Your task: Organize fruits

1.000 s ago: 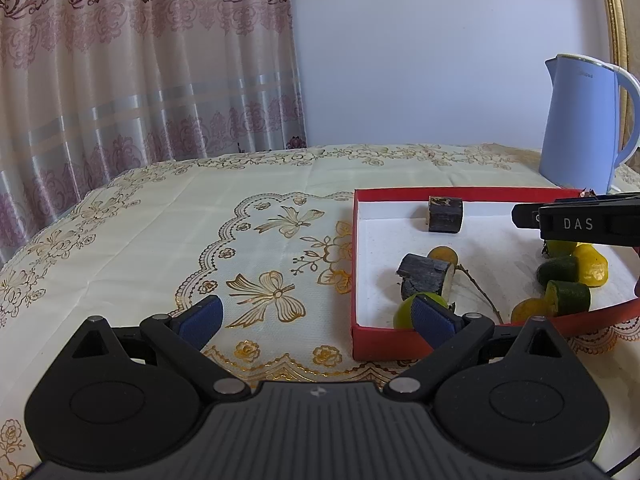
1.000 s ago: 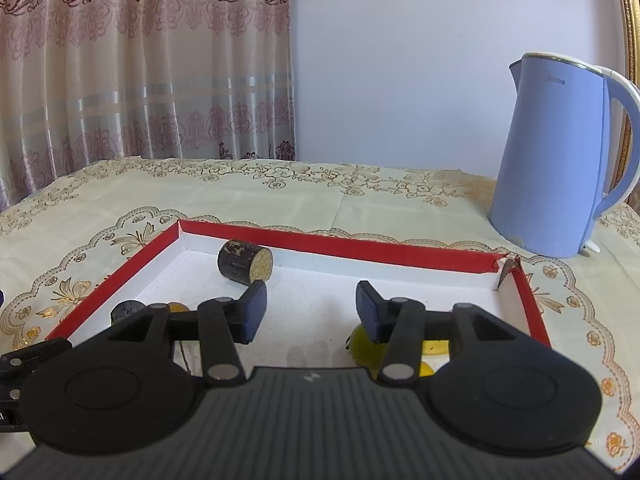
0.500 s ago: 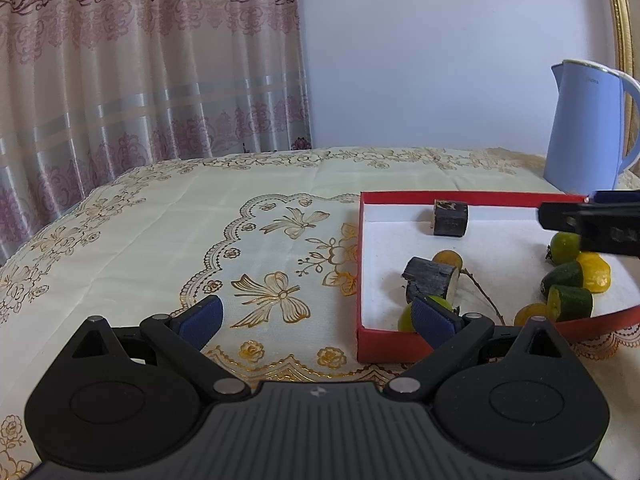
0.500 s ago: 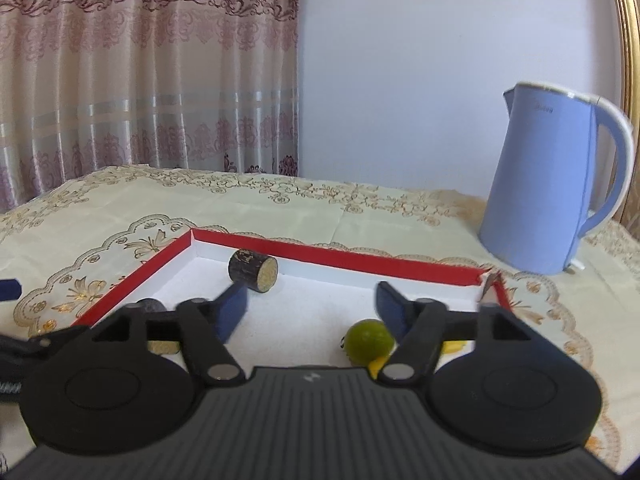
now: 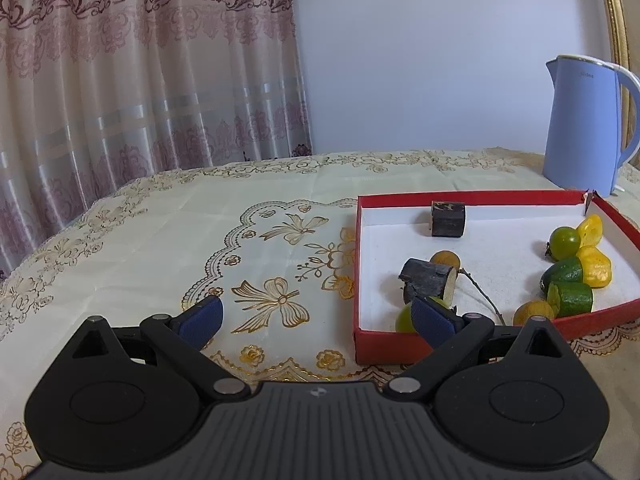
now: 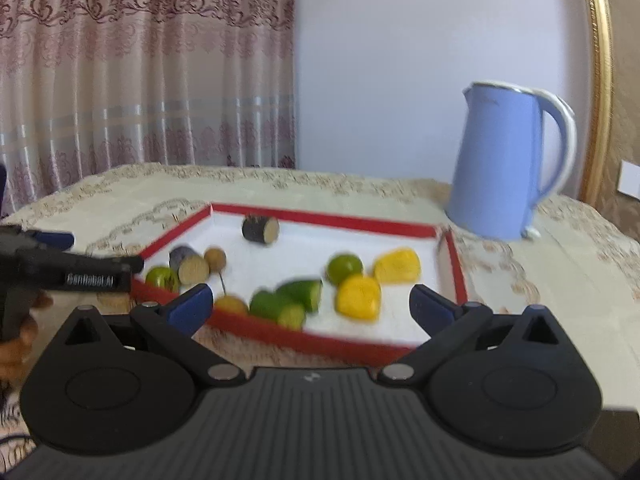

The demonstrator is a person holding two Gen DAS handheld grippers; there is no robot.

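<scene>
A red box [image 5: 480, 196] with a white inside lies on the tablecloth and holds the fruit. In it are a green lime [image 5: 564, 242], yellow pieces [image 5: 596, 268], cut green pieces [image 5: 570, 298], two dark cane pieces [image 5: 448, 219] and small brown round fruits [image 5: 445, 259]. My left gripper [image 5: 316, 316] stands open over the cloth at the box's near left corner, holding nothing. My right gripper [image 6: 311, 305] hangs in front of the box [image 6: 320, 220], jaws opening wide, gripping nothing. The lime [image 6: 344, 268] and yellow pieces [image 6: 358, 296] lie free beyond it.
A blue kettle [image 5: 584, 128] [image 6: 508, 160] stands behind the box's far right corner. A curtain and a wall close off the back. The left gripper's finger [image 6: 100, 276] and a hand [image 6: 20, 340] reach in at the left edge of the right wrist view.
The right gripper has drawn back out of the box and spread its jaws wide, leaving the green lime lying in the box. It has left the left wrist view. The left gripper has stayed put.
</scene>
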